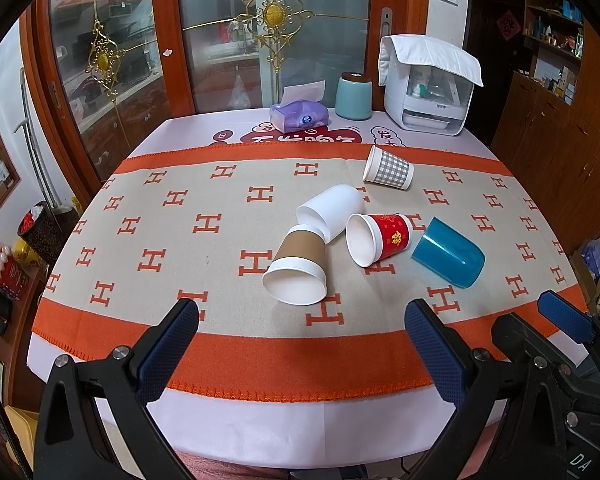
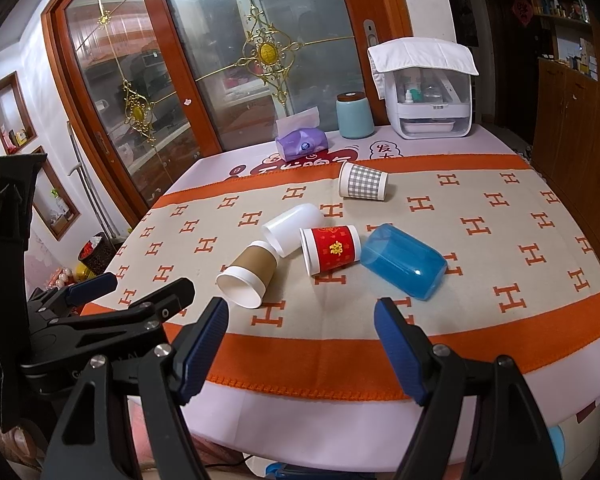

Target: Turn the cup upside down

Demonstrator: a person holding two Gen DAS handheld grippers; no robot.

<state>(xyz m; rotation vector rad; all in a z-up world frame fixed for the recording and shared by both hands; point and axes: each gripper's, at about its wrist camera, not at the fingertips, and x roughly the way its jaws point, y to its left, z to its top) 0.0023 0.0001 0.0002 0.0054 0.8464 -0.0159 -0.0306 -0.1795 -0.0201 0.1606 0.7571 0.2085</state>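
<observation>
Several cups lie on their sides on the orange and beige cloth: a brown-sleeved paper cup (image 1: 296, 270) (image 2: 247, 276), a white plastic cup (image 1: 332, 210) (image 2: 292, 228), a red paper cup (image 1: 378, 238) (image 2: 332, 250), a blue plastic cup (image 1: 448, 258) (image 2: 404, 262) and a grey checked paper cup (image 1: 389, 168) (image 2: 363, 187). My left gripper (image 1: 302, 316) is open and empty over the table's near edge, short of the brown cup. My right gripper (image 2: 302, 314) is open and empty, beside the left one, short of the red and blue cups.
At the far edge of the table (image 1: 260, 424) stand a purple tissue pack (image 1: 299, 114), a light blue canister (image 1: 354, 96) and a white appliance with a cloth on top (image 1: 428, 88). Glass doors stand behind. A wooden cabinet (image 1: 560, 128) is at the right.
</observation>
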